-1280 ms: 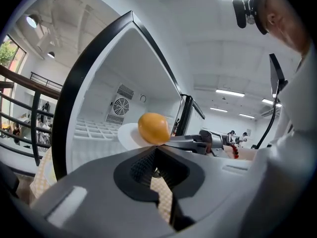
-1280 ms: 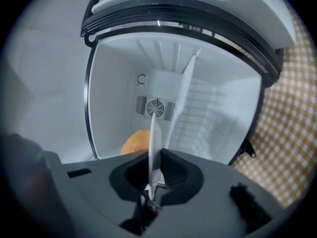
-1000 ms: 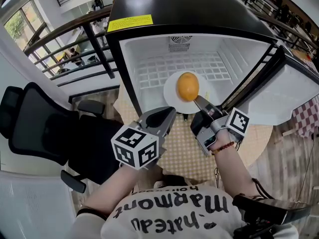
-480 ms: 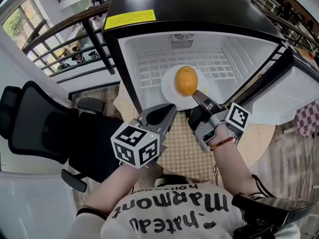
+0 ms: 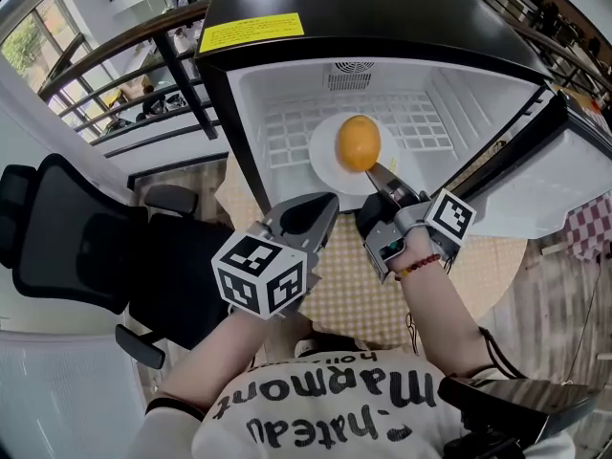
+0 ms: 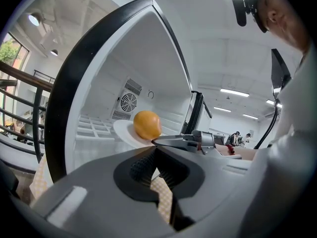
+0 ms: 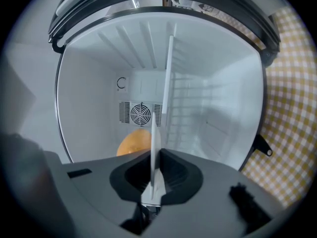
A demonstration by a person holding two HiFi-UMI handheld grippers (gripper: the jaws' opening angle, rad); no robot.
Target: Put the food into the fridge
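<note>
An orange (image 5: 359, 142) rests on a white plate (image 5: 330, 165), which hangs in front of the open fridge (image 5: 287, 113) at its mouth. My right gripper (image 5: 382, 175) is shut on the plate's near rim and points level into the white interior. In the right gripper view the plate (image 7: 161, 128) shows edge-on between the jaws, with the orange (image 7: 132, 143) to its left. My left gripper (image 5: 325, 204) hovers just left of it, shut and holding nothing. The left gripper view shows the orange (image 6: 147, 124) and the plate (image 6: 124, 132) ahead.
The fridge door (image 5: 555, 180) stands open at the right. A wire shelf (image 5: 287, 142) and a fan vent (image 7: 140, 113) line the fridge's inside. Yellow checked cloth (image 5: 354, 285) covers the table below. A black office chair (image 5: 67, 237) stands at the left.
My right gripper has carried the plate and orange a little further toward the fridge's inside. The left gripper has stayed put.
</note>
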